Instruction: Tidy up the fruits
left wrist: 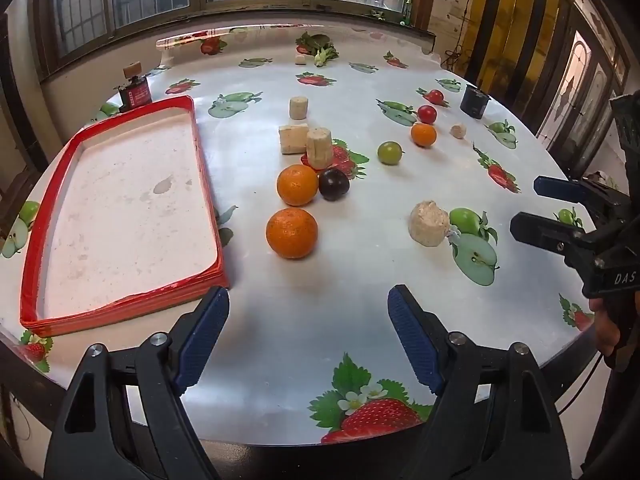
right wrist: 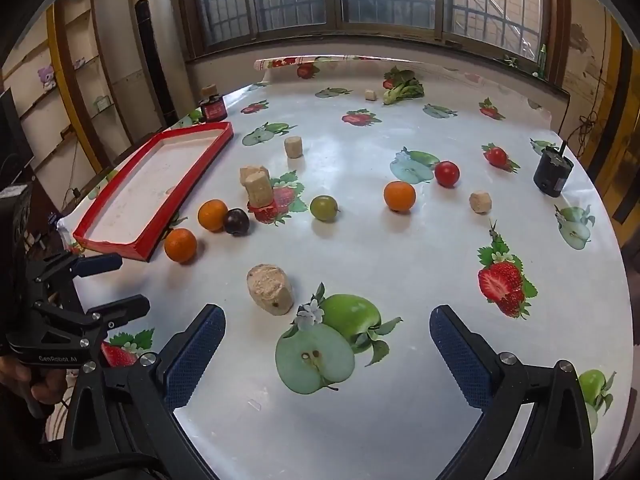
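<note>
Blue ribbed pads line both tools, and both stand wide with nothing between the jaws: the left gripper [left wrist: 308, 336] and the right gripper [right wrist: 328, 356] hang over the near edge of the table [left wrist: 340, 320], which wears a glossy white cloth printed with strawberries and apples. Just past the left gripper lies the red tray [left wrist: 32, 264], holding no fruit. Beside its near corner sits an orange [left wrist: 292, 233]; behind that, a second orange [left wrist: 297, 185] touches a dark plum [left wrist: 334, 184]. A beige lump [left wrist: 429, 223] rests to the right, near the right gripper. Farther in stand pale cork-like blocks [left wrist: 319, 148], then a green fruit [left wrist: 389, 153], a small orange [left wrist: 423, 135] and two red tomatoes [left wrist: 427, 114], well apart from the tray. A dark cup [left wrist: 474, 101] stands at the right edge, a red jar [left wrist: 136, 94] behind the tray, and leafy greens [left wrist: 318, 46] at the far side under the windows.
</note>
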